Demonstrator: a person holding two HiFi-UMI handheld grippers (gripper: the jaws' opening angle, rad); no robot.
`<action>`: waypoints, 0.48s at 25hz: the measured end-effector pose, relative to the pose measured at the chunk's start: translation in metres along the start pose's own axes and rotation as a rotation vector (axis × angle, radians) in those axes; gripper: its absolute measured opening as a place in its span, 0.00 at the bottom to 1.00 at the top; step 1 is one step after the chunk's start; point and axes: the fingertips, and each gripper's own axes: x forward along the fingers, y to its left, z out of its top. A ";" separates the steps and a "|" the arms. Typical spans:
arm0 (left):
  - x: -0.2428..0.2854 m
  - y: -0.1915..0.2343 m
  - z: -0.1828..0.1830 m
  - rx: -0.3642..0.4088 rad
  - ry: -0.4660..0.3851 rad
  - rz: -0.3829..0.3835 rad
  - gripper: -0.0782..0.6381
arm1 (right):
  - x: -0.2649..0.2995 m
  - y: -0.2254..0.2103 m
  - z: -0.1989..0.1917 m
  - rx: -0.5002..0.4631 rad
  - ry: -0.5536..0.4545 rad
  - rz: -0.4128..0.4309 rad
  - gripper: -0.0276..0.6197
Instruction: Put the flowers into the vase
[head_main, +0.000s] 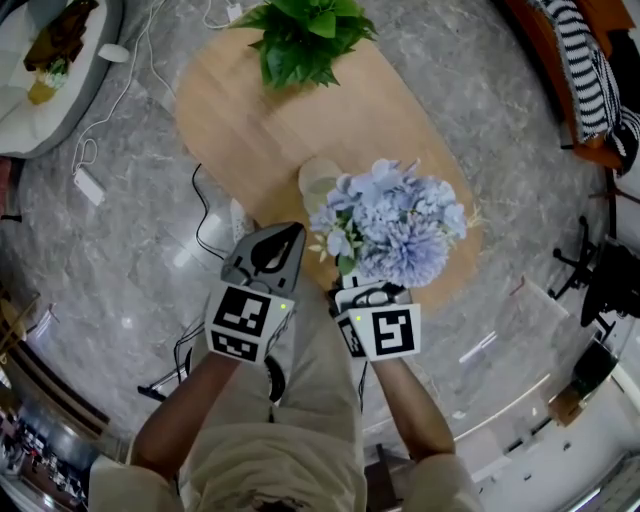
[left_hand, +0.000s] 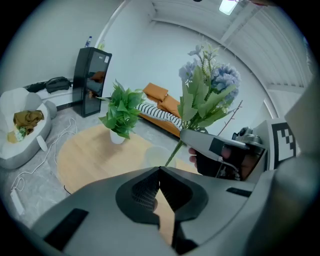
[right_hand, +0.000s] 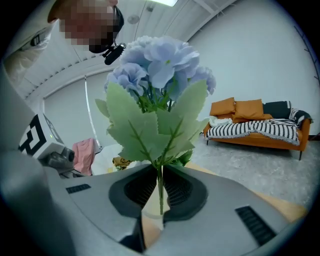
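Oval wooden table (head_main: 230, 110) on a grey stone-look floor, vase (head_main: 318, 182) standing on it and empty. Status: flowers (head_main: 395, 225) not in yet. The bunch is in the air just beside the vase, to its right in the head view, heads well above the rim. Right gripper (head_main: 368, 292) has its jaws clamped on the green stem low down, bunch roughly upright; in its own view the vase shows below the stem end. Left gripper (head_main: 285, 232) sits on the near-left side of the vase, jaws together, nothing between them. Done, I'd say: pickup and carry. Left to do: line the stem up over the vase mouth, lower, let go. Count: 1 flower bunch, 1 vase, 1 potted plant (head_main: 305, 35) at the table end far beyond the vase, 2 grippers
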 end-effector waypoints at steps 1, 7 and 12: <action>-0.001 0.000 0.000 -0.001 0.000 -0.001 0.12 | -0.001 0.000 -0.003 0.000 0.008 -0.002 0.08; -0.003 0.001 -0.004 0.001 0.007 -0.008 0.12 | -0.002 0.001 -0.021 -0.022 0.051 -0.020 0.08; -0.005 0.004 -0.006 -0.001 0.011 -0.010 0.12 | 0.002 0.000 -0.037 -0.032 0.095 -0.035 0.09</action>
